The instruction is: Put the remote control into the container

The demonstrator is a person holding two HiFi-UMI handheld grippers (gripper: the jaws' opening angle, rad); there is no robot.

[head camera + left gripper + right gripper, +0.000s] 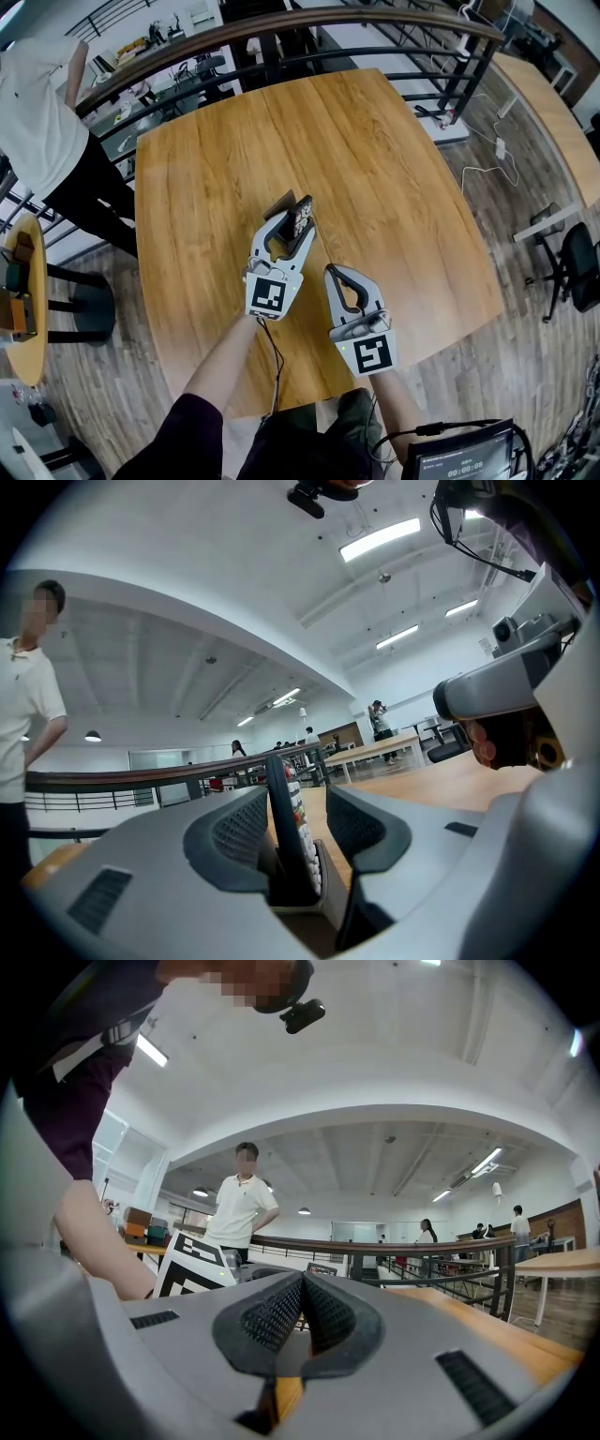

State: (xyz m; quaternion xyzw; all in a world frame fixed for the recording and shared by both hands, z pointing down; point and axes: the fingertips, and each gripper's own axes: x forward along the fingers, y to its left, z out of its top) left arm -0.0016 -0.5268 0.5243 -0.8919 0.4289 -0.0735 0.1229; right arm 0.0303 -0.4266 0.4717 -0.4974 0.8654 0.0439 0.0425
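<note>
The left gripper (296,829) has its pads (234,832) spread wide and grips nothing. The remote (289,822) stands upright between them, its lower end down in the small box (326,883). It seems clear of both pads, though the left gap is too thin to be sure. The right gripper (302,1312) is closed tight and empty. The drop looks done; only backing off remains. The box sits mid-table (394,159), edges well away, open wood all round
</note>
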